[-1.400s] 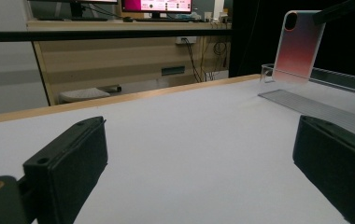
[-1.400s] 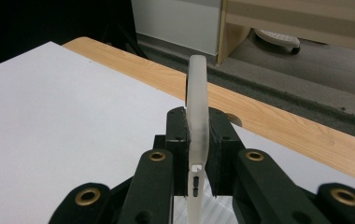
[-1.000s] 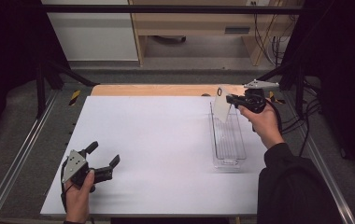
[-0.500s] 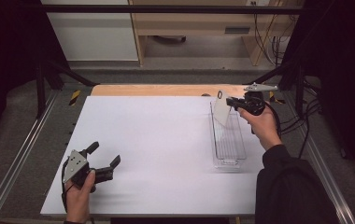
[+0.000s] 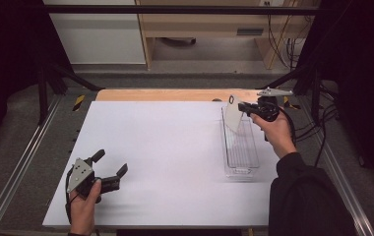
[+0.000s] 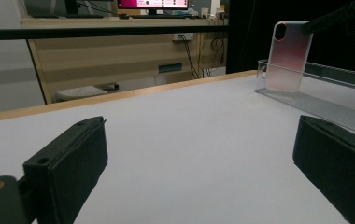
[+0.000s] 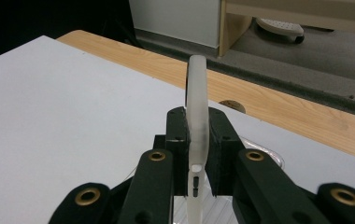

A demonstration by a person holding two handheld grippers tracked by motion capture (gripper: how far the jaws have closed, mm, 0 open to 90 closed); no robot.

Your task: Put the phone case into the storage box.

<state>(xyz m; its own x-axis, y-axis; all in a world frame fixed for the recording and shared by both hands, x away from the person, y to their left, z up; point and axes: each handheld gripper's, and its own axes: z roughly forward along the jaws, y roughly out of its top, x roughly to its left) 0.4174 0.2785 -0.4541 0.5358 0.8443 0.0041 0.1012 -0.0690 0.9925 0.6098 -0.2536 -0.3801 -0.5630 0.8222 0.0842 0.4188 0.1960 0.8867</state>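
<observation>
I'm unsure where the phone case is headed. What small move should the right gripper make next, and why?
Probably lower it a little. The right gripper is shut on the translucent white phone case, held edge-up over the far end of the clear plastic tray, so easing it down would likely set it inside. The left gripper rests open, far off.

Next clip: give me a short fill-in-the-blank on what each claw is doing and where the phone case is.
1. The right claw is shut on the ____.
2. The phone case is held over the far end of the clear ____.
3. The left claw has its jaws ____ and holds nothing.

Missing words: phone case; tray; open
</observation>
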